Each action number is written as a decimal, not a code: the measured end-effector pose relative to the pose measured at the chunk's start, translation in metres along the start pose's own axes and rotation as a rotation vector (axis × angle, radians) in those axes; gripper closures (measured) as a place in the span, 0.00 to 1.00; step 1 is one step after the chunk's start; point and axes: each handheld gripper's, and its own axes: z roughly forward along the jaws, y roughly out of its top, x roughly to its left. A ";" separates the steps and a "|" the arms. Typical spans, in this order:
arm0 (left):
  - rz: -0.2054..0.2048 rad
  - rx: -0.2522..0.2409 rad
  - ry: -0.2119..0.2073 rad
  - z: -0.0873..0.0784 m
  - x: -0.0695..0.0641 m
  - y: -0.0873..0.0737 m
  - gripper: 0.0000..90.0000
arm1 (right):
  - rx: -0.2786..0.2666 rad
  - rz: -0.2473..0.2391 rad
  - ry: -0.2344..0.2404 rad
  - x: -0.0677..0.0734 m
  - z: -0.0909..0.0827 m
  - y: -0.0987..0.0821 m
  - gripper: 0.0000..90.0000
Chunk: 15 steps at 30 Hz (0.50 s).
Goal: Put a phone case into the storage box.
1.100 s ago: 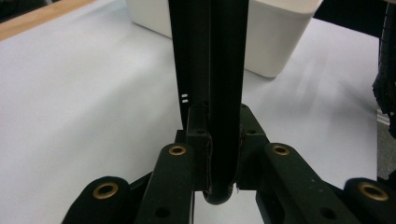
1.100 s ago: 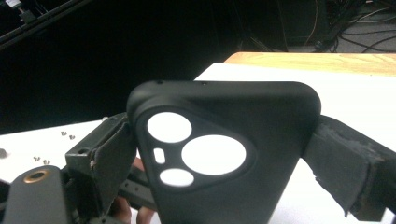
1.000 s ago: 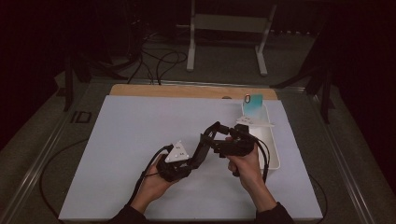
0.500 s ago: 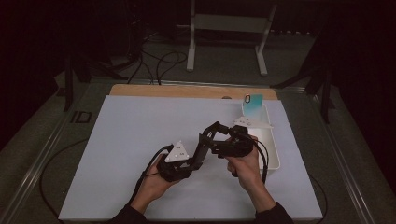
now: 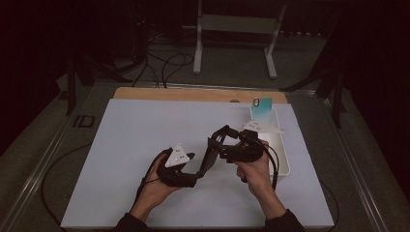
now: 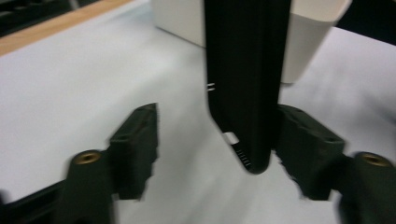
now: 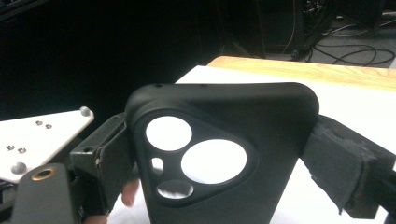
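A black phone case is held up above the white mat that covers the desk, between the person's two hands near the middle of the mat in the high view. The right tool is clamped on it: in the right gripper view its two padded jaws press on the case's two long edges, with the camera cut-out and its round holes facing that camera. The left tool has just been opening its jaws. In the left gripper view the case hangs edge-on between them, its lower corner close against the right-hand pad while the left-hand pad stands well clear of it, so the left tool has let go; whether that right-hand pad is in contact with the case is hard to tell through the blur. In the high view the left hand holds its tool low and toward the person, with the grey three-cornered plate on top, and the right hand holds its tool just beside it, a little farther up the mat. A white tray lies on the mat just past the right hand, with a pale blue card standing at its far end. A strip of bare wood shows along the desk's far edge.
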 end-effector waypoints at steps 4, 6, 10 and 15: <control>-0.008 -0.005 0.024 -0.004 0.004 -0.002 0.19 | 0.000 0.004 -0.002 -0.001 0.000 0.000 0.16; -0.020 -0.012 0.058 -0.009 0.008 -0.005 0.17 | 0.001 0.002 -0.007 -0.002 0.000 -0.001 0.16; -0.030 -0.012 0.094 -0.013 0.011 -0.009 0.11 | 0.002 0.000 -0.009 -0.002 0.000 0.000 0.16; -0.049 -0.011 0.146 -0.023 0.020 -0.018 0.05 | 0.001 -0.004 -0.015 -0.002 -0.001 0.000 0.16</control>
